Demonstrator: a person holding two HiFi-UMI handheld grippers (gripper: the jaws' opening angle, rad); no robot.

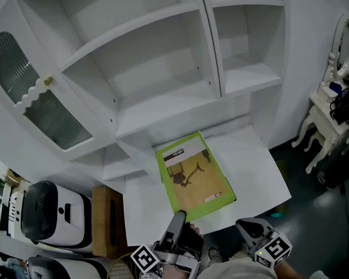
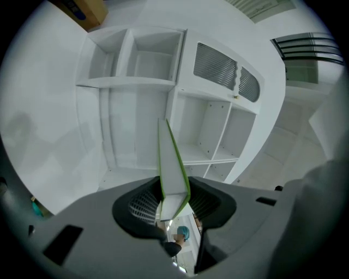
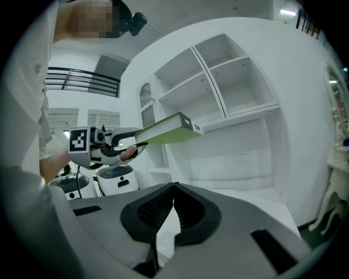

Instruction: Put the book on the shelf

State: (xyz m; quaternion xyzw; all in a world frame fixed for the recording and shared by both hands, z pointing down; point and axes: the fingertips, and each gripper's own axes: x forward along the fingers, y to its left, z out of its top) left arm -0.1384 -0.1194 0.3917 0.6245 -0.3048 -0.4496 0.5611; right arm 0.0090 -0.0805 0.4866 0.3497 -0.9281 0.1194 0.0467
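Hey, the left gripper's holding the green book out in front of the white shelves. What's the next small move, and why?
Probably ease the left gripper forward toward the open shelf, keeping the grip. Its jaws clamp the near edge of the book, which is held flat and short of every compartment. The right gripper is shut and empty, so it cannot help.

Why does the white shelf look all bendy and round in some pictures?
Left gripper view: a wide-angle lens curves the shelf and darkens the corners; the green book looks like a thin wedge, seen edge-on. Right gripper view: the same curving, with a dark rim all round. Head view: lines are nearly straight, but the bottom is dim.
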